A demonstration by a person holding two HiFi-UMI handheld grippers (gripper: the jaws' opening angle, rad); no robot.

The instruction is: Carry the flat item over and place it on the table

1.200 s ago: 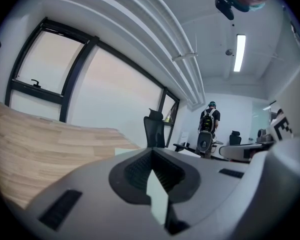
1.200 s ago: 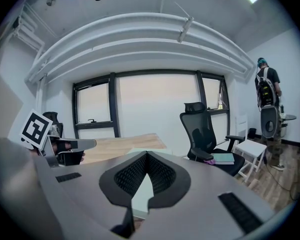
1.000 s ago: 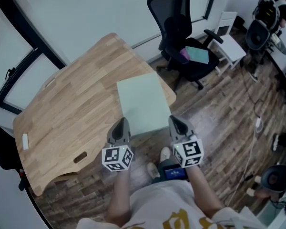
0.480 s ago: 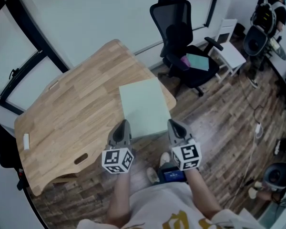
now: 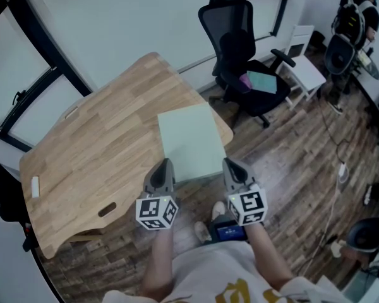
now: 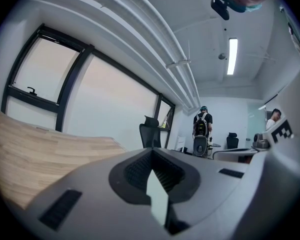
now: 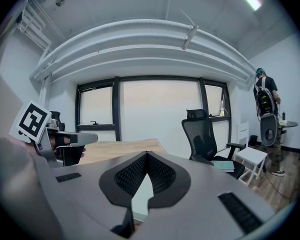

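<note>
A pale green flat board [image 5: 191, 141] lies level over the near right corner of the wooden table [image 5: 95, 144]; whether it rests on the top I cannot tell. My left gripper [image 5: 162, 170] is shut on the board's near left edge and my right gripper [image 5: 234, 168] on its near right edge. In the left gripper view the board's thin pale edge [image 6: 158, 204] shows clamped in the left gripper [image 6: 155, 171]. The right gripper view shows the same edge [image 7: 141, 198] pinched in the right gripper [image 7: 146, 176], with the left gripper's marker cube [image 7: 32, 121] off to the left.
A black office chair [image 5: 240, 49] with a teal item [image 5: 262, 81] on its seat stands beyond the table's right corner, a white stool [image 5: 305, 68] beside it. A person with a backpack [image 5: 357, 11] is at the far right. Windows [image 5: 12, 100] line the left wall.
</note>
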